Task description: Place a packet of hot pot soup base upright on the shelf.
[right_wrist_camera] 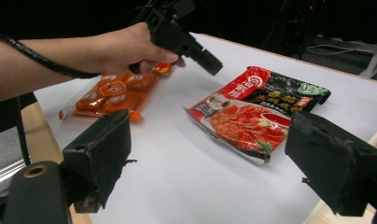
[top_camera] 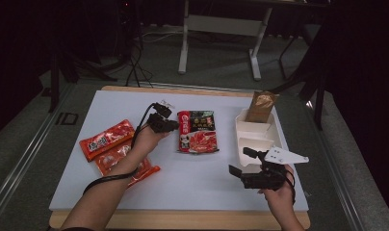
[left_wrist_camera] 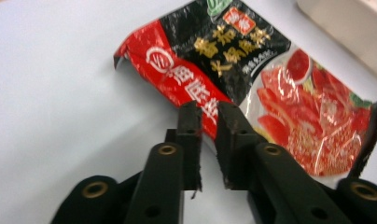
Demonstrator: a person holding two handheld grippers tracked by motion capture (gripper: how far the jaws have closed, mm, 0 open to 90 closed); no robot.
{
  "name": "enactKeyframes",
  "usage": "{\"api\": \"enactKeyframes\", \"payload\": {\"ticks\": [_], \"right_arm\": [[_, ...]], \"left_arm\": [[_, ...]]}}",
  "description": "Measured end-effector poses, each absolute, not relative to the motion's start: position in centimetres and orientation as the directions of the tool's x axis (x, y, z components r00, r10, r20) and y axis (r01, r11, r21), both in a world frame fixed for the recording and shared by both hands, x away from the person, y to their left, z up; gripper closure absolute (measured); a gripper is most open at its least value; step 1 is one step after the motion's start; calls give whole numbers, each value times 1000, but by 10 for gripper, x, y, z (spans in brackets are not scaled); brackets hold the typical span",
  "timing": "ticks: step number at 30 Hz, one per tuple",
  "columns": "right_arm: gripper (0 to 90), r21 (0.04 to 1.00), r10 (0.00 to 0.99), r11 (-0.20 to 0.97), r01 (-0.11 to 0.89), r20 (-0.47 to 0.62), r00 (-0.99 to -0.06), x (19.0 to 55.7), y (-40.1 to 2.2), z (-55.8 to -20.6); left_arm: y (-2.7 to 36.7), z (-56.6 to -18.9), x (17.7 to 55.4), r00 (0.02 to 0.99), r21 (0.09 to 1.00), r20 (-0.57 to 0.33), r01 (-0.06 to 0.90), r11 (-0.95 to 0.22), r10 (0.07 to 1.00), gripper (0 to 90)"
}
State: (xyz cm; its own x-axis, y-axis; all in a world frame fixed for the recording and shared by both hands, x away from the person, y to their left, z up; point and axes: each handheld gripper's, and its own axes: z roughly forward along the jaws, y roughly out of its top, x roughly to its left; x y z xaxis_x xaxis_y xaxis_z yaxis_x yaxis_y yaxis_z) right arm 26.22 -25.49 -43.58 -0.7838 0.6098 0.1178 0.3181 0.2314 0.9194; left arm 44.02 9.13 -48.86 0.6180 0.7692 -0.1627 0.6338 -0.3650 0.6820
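Part of the clear orange snack pack (top_camera: 116,161) is covered by the left forearm in the high view, and its near end is hidden there. The print on the red-and-black soup base packet (top_camera: 197,131) is too blurred to be read. That packet lies flat at the middle of the white table (top_camera: 192,185), just in front of the left gripper (top_camera: 174,126), which is held above the table and angled down toward the packet's red edge. Its jaws are seen slightly apart in the left gripper view, with nothing clamped between them. The right gripper (top_camera: 238,169) is held near the white divided tray (top_camera: 252,136), its jaws wide apart and empty. A brown pouch (top_camera: 261,107) stands in the tray's far compartment.
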Motion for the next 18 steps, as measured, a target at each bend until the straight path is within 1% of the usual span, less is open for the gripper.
{"api": "enactKeyframes", "payload": {"ticks": [5, 8, 11, 13, 15, 16, 18], "right_arm": [[143, 919, 609, 235, 317, 115, -785, 263, -255, -437], [143, 919, 607, 237, 316, 114, -786, 263, -255, -437], [143, 915, 606, 240, 323, 118, -786, 263, -255, -439], [143, 915, 606, 240, 323, 119, -787, 263, -255, -439], [143, 915, 604, 241, 324, 120, -788, 263, -255, -440], [143, 914, 603, 243, 325, 120, -789, 263, -254, -440], [143, 914, 599, 247, 322, 118, -792, 262, -253, -441]], "left_arm": [[89, -488, 447, 602, 701, -179, 633, -328, 778, 644], [87, -488, 457, 593, 706, -186, 635, -313, 783, 604], [87, -489, 462, 583, 703, -183, 641, -309, 792, 589], [86, -492, 471, 559, 696, -182, 654, -296, 809, 559], [86, -492, 471, 559, 696, -182, 654, -296, 809, 545], [84, -497, 480, 548, 686, -179, 665, -296, 817, 507], [82, -499, 484, 538, 687, -158, 662, -299, 828, 472]]}}
